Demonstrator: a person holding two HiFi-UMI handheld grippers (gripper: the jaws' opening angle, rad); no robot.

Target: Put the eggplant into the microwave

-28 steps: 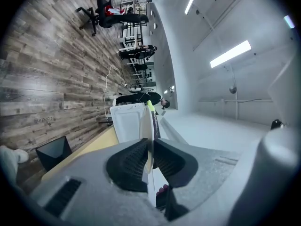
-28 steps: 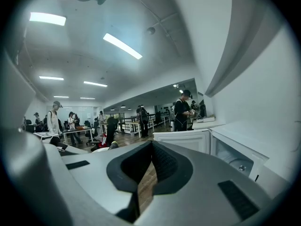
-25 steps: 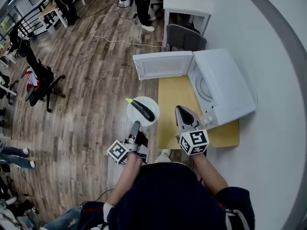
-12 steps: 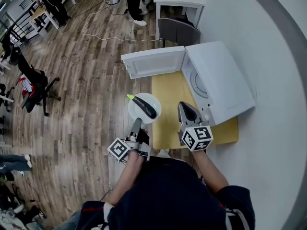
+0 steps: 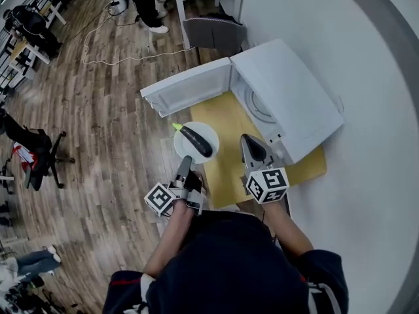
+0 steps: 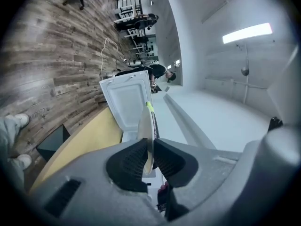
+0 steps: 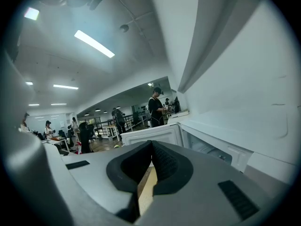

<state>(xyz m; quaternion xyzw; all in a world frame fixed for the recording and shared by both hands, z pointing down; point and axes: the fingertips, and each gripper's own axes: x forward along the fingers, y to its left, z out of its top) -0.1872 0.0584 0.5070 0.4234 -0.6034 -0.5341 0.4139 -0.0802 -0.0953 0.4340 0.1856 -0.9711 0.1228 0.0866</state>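
A dark purple eggplant (image 5: 196, 141) with a green stem lies on a white plate (image 5: 181, 150). My left gripper (image 5: 186, 161) is shut on the plate's near rim and holds it level over the table's left edge, in front of the open door (image 5: 186, 87) of the white microwave (image 5: 291, 97). In the left gripper view the plate (image 6: 144, 128) shows edge-on between the pads, with the eggplant (image 6: 154, 125) behind it. My right gripper (image 5: 249, 140) hovers shut and empty over the table. Its jaws (image 7: 151, 160) meet with nothing between them.
The microwave stands on a small yellow-topped table (image 5: 229, 120) against a white wall. Its door (image 7: 151, 135) swings out to the left. A wooden floor (image 5: 98, 123) lies to the left, with an office chair (image 5: 33, 156), cables, desks and people farther back.
My left gripper has carried the plate with the eggplant from beside the table to over its left edge, nearer the open door. The right gripper has drifted forward too.
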